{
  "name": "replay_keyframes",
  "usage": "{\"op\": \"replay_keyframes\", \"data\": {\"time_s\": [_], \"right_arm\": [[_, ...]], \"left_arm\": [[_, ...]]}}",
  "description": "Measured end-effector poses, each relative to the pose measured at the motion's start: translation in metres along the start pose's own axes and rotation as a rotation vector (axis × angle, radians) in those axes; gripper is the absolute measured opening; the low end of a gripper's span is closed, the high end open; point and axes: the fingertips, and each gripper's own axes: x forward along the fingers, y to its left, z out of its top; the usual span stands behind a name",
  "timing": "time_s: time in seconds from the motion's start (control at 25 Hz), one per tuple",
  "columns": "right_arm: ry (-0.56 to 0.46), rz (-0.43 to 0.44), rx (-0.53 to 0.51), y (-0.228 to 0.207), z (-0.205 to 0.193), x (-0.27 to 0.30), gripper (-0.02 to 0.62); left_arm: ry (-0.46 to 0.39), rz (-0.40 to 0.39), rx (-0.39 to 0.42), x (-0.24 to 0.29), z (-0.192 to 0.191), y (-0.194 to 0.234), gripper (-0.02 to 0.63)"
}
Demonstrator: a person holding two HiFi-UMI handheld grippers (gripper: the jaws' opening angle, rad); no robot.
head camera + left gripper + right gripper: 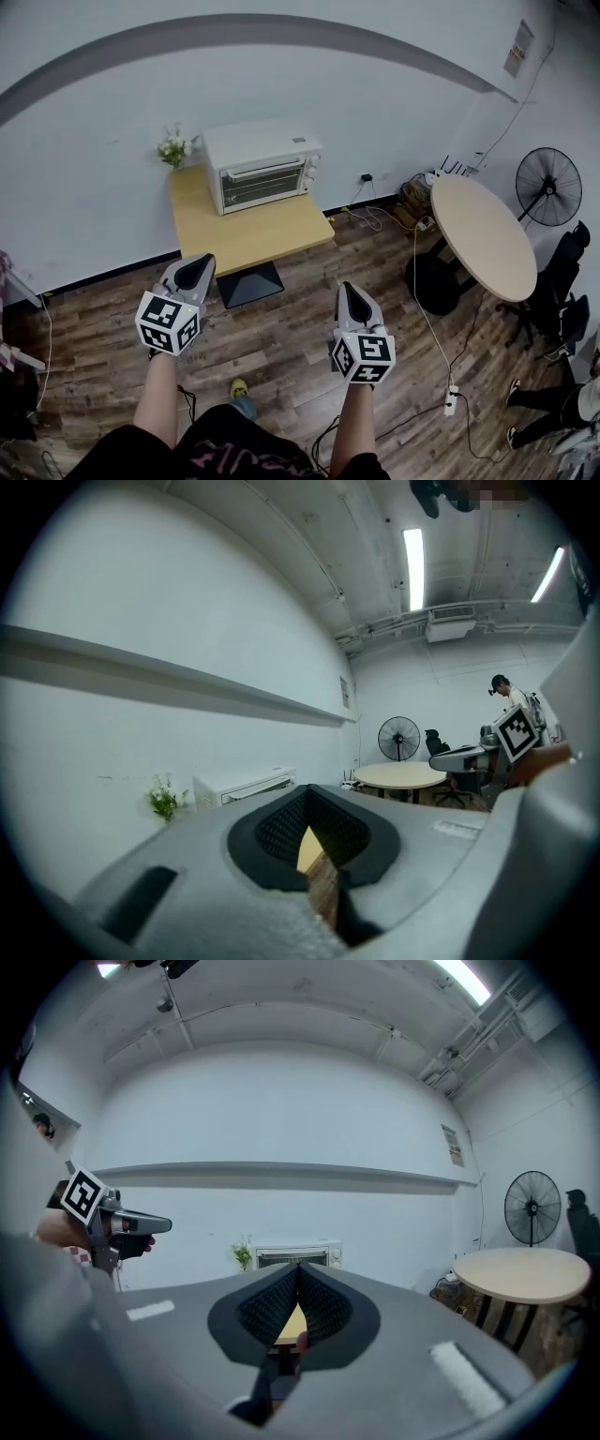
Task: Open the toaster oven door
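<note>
Head view: the toaster oven (262,167) stands on a wooden table (246,242) against the wall, its long axis left to right and its shut door facing the person. It is well apart from both grippers, at 1 o'clock from the left gripper (197,267) and 11 o'clock from the right gripper (352,291). Left gripper view: fingers together on nothing, oven far off at 9 o'clock of the tips. Right gripper view: fingers together and empty, oven far ahead at 12 o'clock

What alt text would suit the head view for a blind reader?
A person's left gripper and right gripper, fingers closed, point toward a white toaster oven, its door shut, on a small wooden table. A round table stands at right.
</note>
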Motion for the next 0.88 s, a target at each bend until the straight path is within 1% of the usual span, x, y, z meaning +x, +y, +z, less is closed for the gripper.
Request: {"op": "replay_keyframes", "data": {"time_s": [0.24,0.4,0.68,0.88], "right_arm": [[0.003,0.000,-0.014,0.005,0.015,0.069,0.011],[-0.008,-0.009,-0.033,0.005,0.024,0.101,0.011],[0.014,-0.028,-0.035,-0.002,0.019,0.134,0.011],[0.022,-0.030,-0.041,-0.014,0.018,0.156,0.011]], "left_arm": [[0.001,-0.007,-0.022,0.047,0.004,0.055,0.000],[-0.007,-0.017,-0.036,0.072,0.005,0.080,0.000],[0.005,-0.041,-0.043,0.104,0.000,0.102,0.000],[0.007,-0.048,-0.040,0.127,0.001,0.109,0.000]]}}
